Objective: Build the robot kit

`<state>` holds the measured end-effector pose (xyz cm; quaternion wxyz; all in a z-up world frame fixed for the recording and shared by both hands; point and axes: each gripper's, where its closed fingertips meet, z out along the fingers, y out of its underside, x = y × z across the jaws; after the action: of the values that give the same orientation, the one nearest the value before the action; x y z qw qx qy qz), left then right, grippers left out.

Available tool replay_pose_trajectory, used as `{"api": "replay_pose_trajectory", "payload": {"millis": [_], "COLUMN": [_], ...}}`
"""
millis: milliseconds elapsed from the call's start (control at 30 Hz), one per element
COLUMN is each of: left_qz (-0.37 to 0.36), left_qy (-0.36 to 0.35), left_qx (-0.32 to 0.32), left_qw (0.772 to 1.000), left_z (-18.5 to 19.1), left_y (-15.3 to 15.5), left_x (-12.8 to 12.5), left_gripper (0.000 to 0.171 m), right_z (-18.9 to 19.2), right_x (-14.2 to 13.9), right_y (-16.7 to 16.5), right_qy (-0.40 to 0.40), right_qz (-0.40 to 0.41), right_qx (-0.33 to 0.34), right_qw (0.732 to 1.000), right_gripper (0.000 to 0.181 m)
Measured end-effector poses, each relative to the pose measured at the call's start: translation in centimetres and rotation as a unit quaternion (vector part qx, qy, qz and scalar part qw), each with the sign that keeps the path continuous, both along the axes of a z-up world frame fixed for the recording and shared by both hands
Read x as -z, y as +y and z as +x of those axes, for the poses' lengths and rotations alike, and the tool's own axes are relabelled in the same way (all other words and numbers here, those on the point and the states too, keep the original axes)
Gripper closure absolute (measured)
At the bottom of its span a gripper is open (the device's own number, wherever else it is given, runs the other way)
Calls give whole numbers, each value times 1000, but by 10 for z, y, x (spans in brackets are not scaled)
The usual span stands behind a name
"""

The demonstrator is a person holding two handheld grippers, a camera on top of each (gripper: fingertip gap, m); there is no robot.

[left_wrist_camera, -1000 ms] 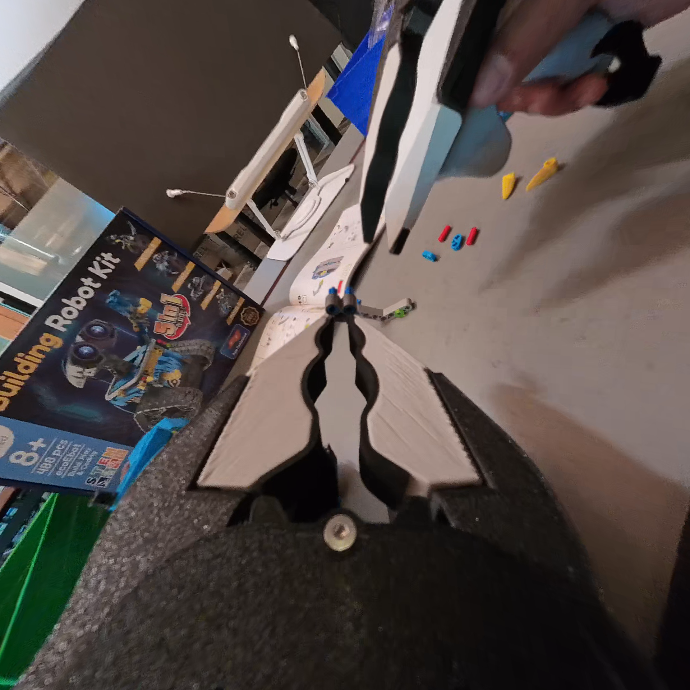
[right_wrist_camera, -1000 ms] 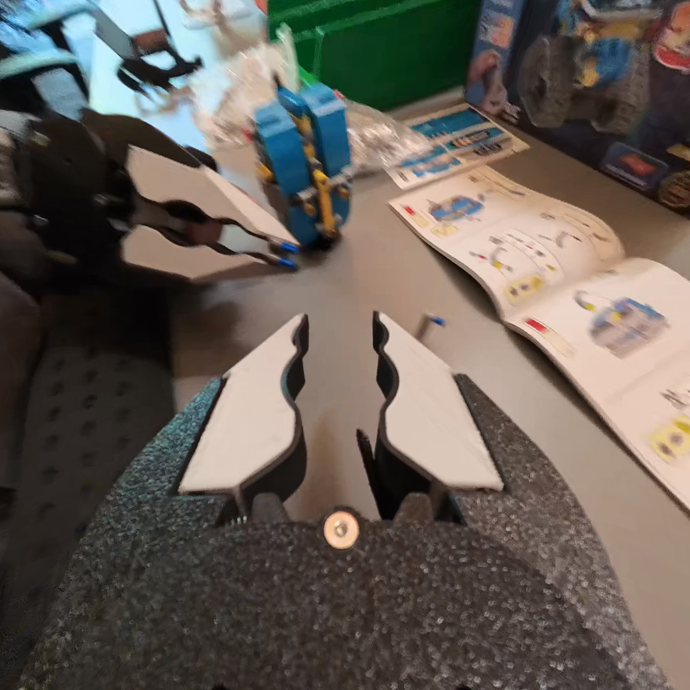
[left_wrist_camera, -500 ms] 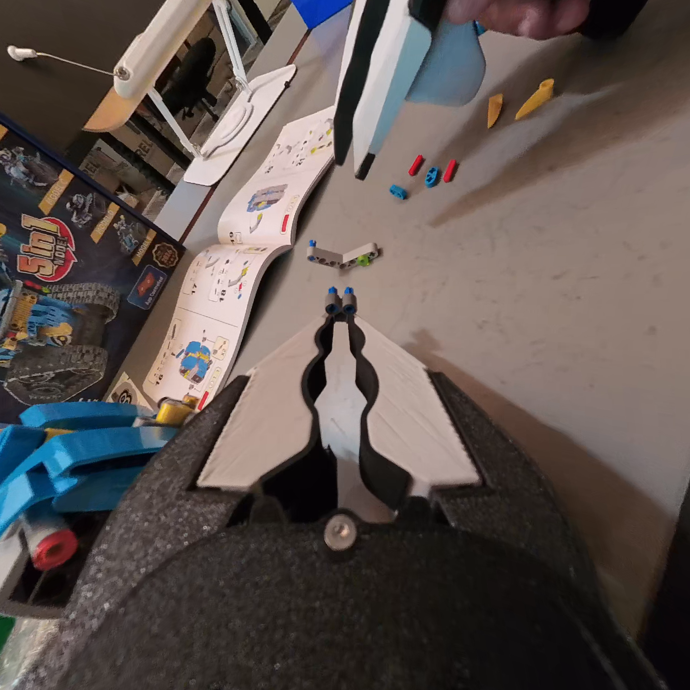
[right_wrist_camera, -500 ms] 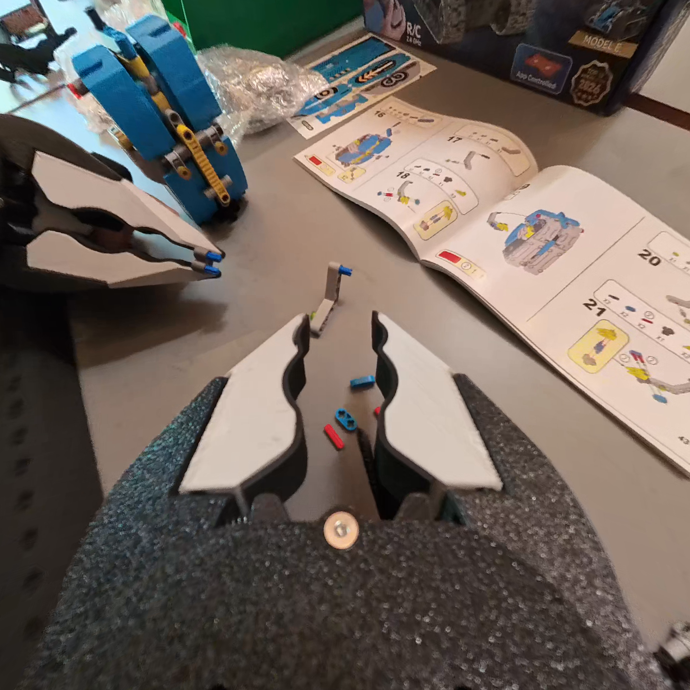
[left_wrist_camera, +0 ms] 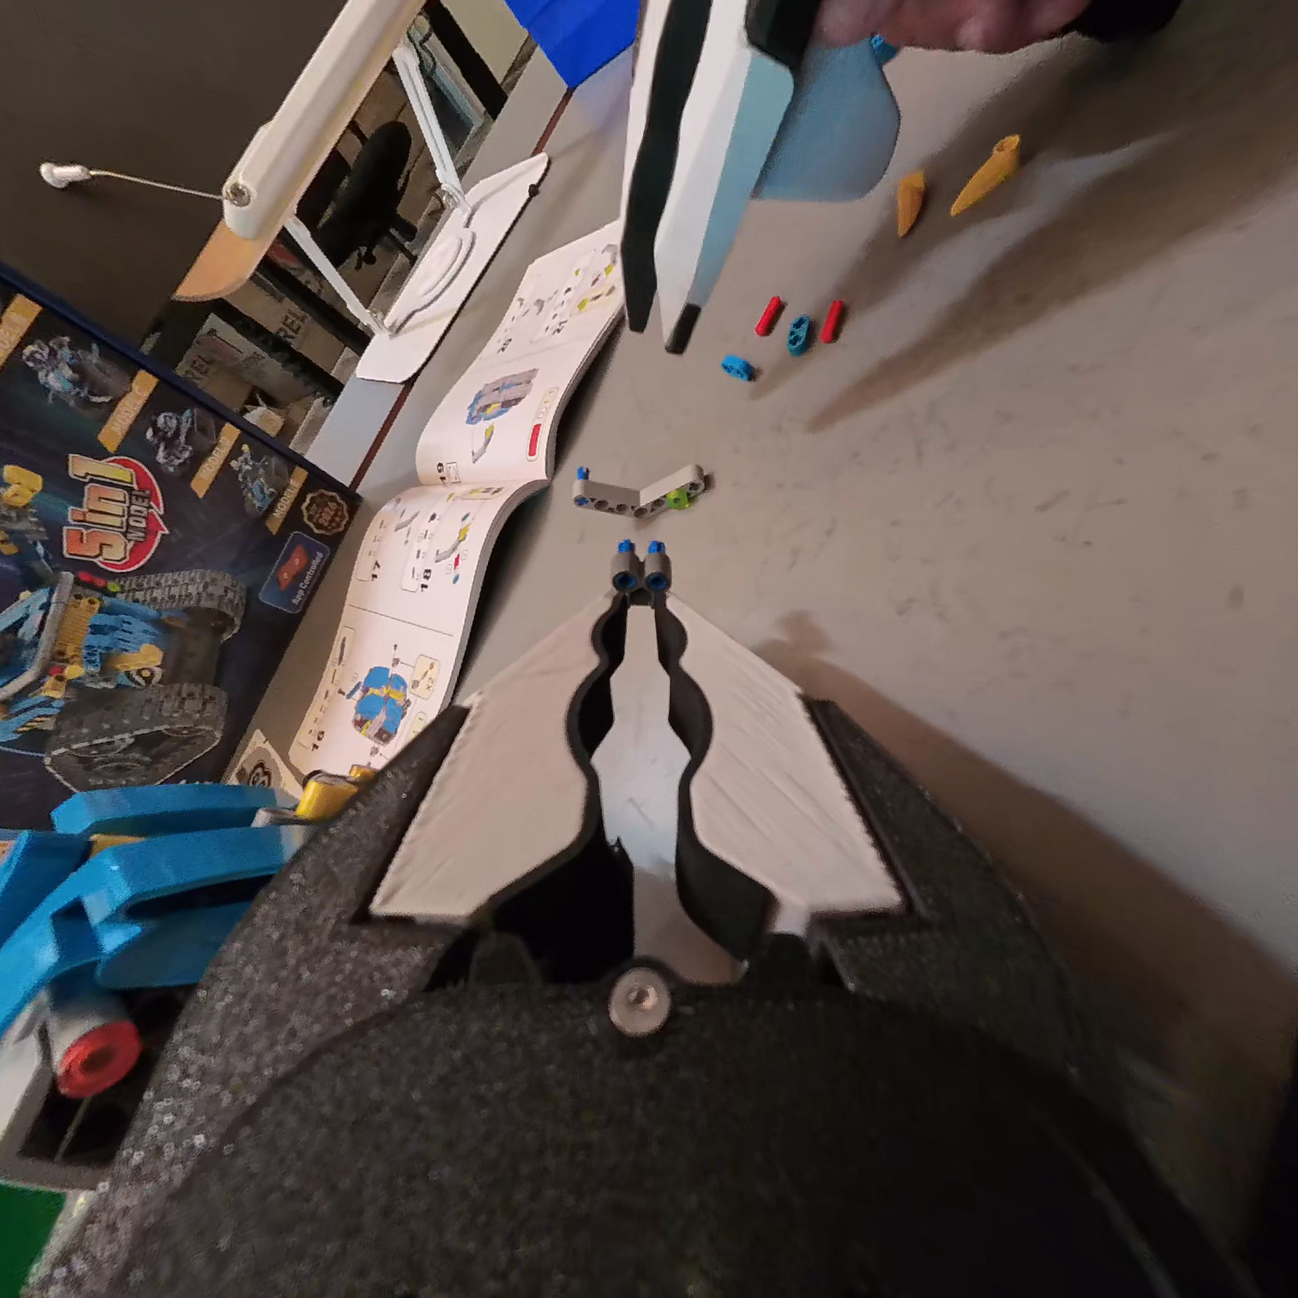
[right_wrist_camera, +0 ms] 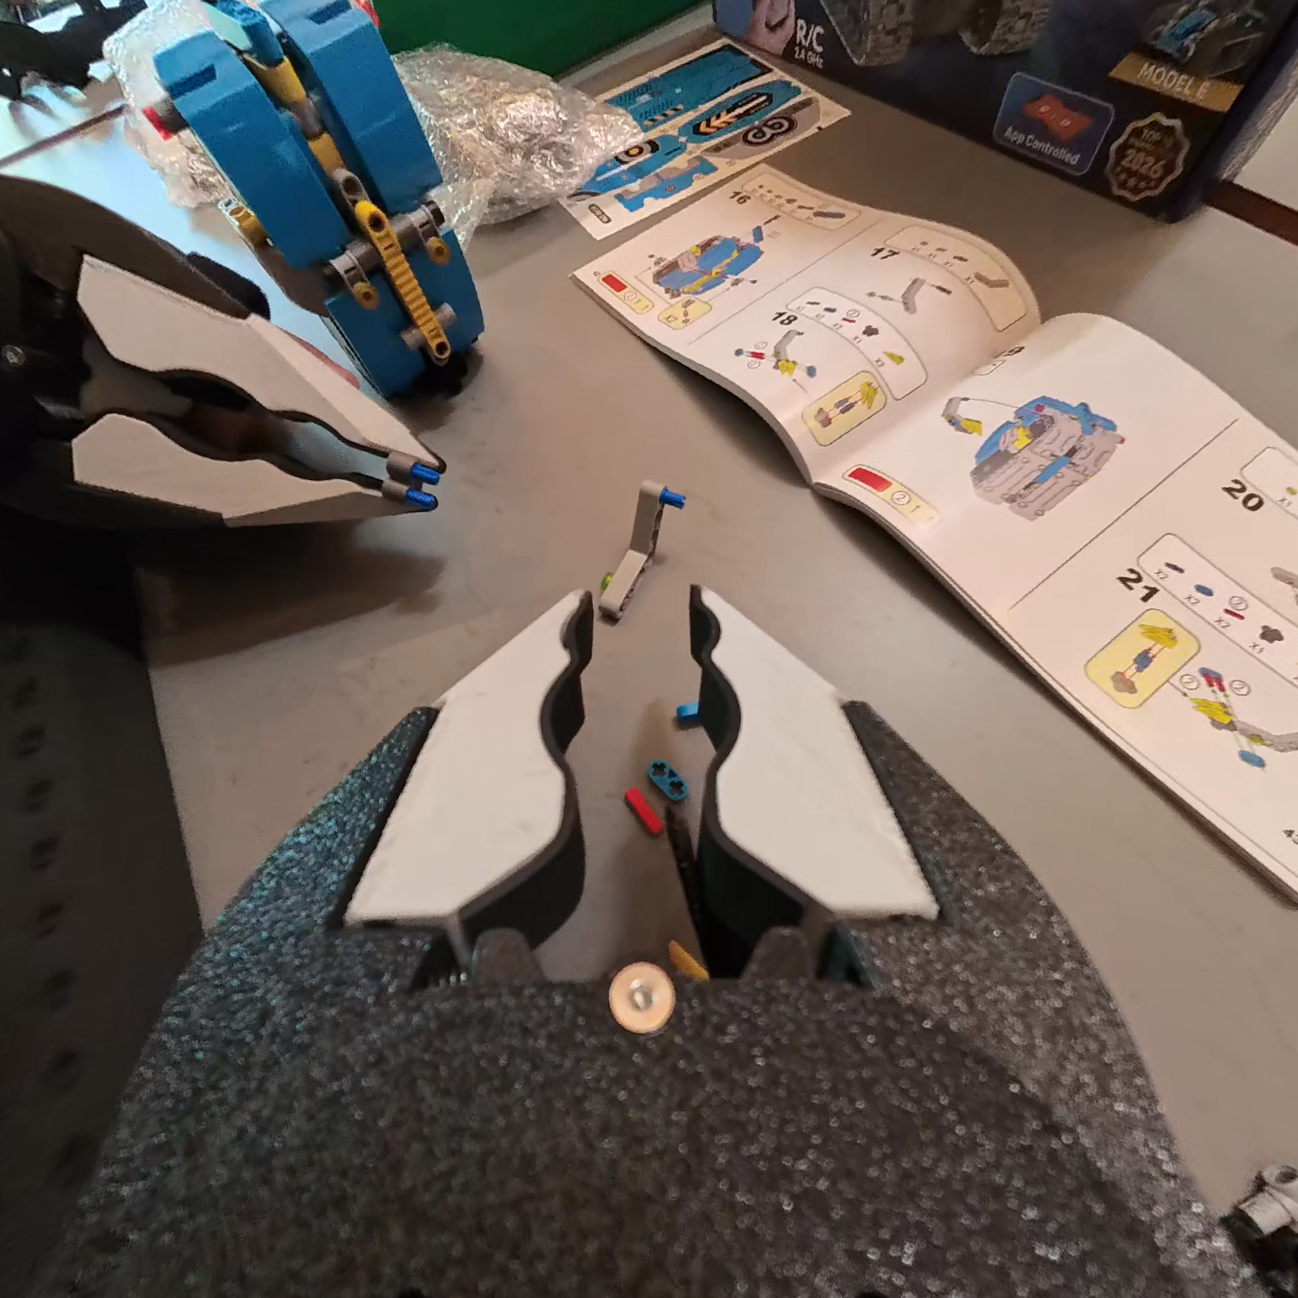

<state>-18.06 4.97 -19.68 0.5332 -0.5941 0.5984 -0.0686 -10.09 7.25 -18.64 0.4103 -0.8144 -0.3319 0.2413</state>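
My left gripper (left_wrist_camera: 640, 598) is shut on a small grey connector with two blue pins (left_wrist_camera: 639, 570), held just above the grey table. It also shows in the right wrist view (right_wrist_camera: 414, 484). A grey bent beam (left_wrist_camera: 639, 492) with a blue pin and a green pin lies just beyond it. My right gripper (right_wrist_camera: 640, 602) is open and empty, its tips just short of the bent beam (right_wrist_camera: 643, 541). A red pin (right_wrist_camera: 643, 811) and a blue two-hole piece (right_wrist_camera: 667, 779) lie on the table under its open jaws.
An open instruction booklet (right_wrist_camera: 913, 421) lies to the right, with a sticker sheet (right_wrist_camera: 702, 126) and the kit box (right_wrist_camera: 1053, 84) behind. A blue model (right_wrist_camera: 330, 211) and bubble wrap (right_wrist_camera: 506, 119) stand at the back left. Two yellow pieces (left_wrist_camera: 983, 175) lie farther off. The gap from one gripper's tips to the other's is roughly 9 cm.
Both views have tipped down towards the table and steadied. The right gripper has drawn back over the small loose pieces, with the bent beam now just ahead of its tips. The left grip is unchanged.
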Motion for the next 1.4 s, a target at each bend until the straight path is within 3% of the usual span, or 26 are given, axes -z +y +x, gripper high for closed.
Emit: {"api": "replay_pose_trajectory", "payload": {"millis": [500,567,633,700,900,1167,1400], "left_qz": [20,27,40,61,142,170,185], "left_qy": [-5,-7,-6,-8,-4,-2,-13], "left_qx": [-7,-7,-6,-9,-5,1,10], "left_qw": [1000,1000,999,998,990,985,983], "left_z": [-1,-1,0,0,3,6,5], "left_y": [4,4,3,3,-4,-11,-14], "left_x": [-3,-5,-7,-12,-28,-34,-40], "left_gripper": [164,164,164,164,164,164,164], "right_z": [-3,-15,-43,-63,-77,-84,-85], "right_x": [6,-3,-31,-45,-27,-29,-36], "right_y": [-3,-12,-29,-38,-33,-42,-45], "right_qy": [-1,44,169,233,121,107,124], "right_qz": [-14,-30,-69,-109,-41,-24,-16], "right_qx": [-8,-33,-76,-91,-54,-75,-90], "right_qw": [1000,998,980,962,990,991,988], "right_gripper": [155,155,152,142,147,166,166]}}
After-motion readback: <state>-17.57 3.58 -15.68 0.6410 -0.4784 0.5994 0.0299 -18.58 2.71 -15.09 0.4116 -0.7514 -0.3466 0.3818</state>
